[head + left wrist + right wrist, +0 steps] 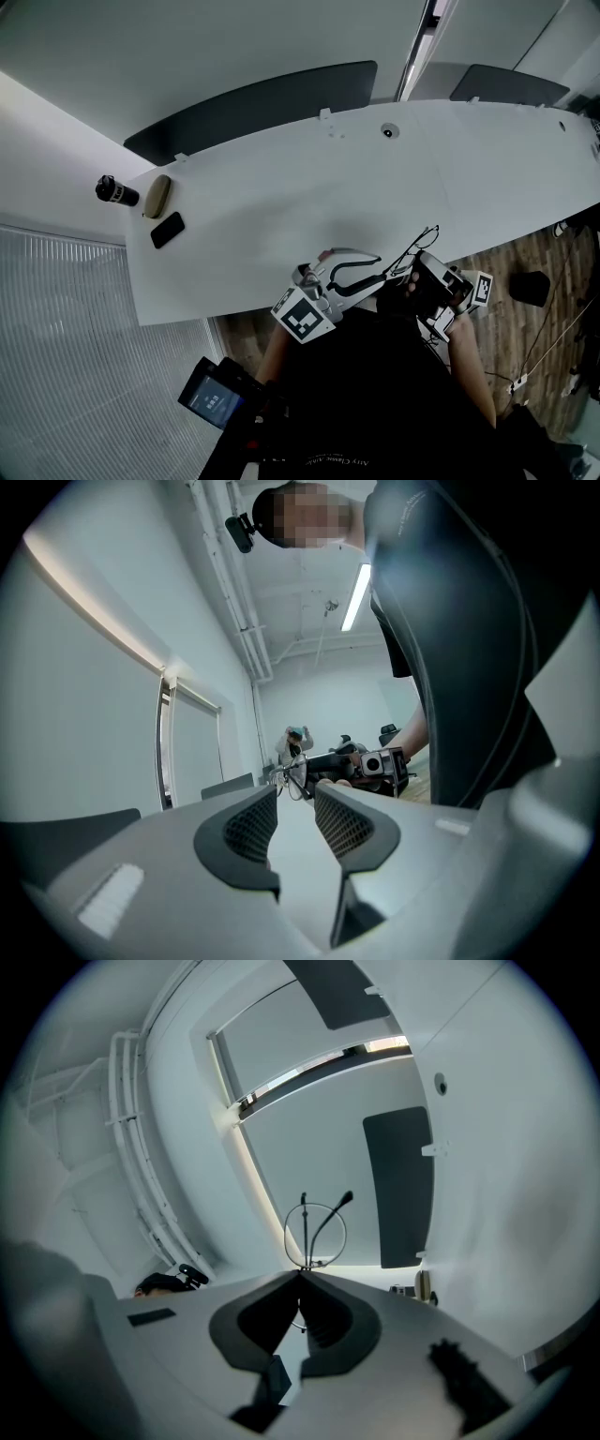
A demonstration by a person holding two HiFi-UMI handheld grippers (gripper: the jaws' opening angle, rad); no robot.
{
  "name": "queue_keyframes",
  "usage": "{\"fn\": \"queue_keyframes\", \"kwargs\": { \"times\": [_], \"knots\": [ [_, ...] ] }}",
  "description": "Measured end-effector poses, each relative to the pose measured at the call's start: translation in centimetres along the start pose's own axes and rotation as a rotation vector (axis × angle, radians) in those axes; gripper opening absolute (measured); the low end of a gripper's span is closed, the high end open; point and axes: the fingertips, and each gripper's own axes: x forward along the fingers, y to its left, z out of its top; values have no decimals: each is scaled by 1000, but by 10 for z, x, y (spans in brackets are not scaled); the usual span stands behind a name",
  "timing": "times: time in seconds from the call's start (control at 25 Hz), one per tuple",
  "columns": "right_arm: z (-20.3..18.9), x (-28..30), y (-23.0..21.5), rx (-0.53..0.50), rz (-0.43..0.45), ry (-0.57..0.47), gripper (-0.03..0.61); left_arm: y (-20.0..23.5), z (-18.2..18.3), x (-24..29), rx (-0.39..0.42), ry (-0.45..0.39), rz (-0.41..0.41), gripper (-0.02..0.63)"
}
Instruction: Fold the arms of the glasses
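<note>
While the right gripper (300,1277), tilting upward, is clamping the glasses (315,1232) by the frame at the near edge of the table (281,187), the left gripper (295,797) is pointing level at them, jaws half apart and empty; it ought to be nudging one arm, seemingly unfolded, inward near the hinge

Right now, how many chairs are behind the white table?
2: left chair behind the table, right chair by its right end. Others may be hidden.
</note>
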Motion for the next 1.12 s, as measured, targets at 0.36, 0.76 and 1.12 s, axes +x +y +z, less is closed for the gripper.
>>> {"fn": "queue_keyframes", "kwargs": {
  "times": [0.36,0.76,1.12],
  "knots": [
    [6,7,3,-20,21,-10,9,9,2,-13,-29,-17,26,132],
    [26,13,-5,-32,13,-34,9,28,-17,-4,-70,-11,6,132],
    [24,18,-14,-47,6,-23,9,29,-34,-2,-107,1,-18,132]
  ]
}}
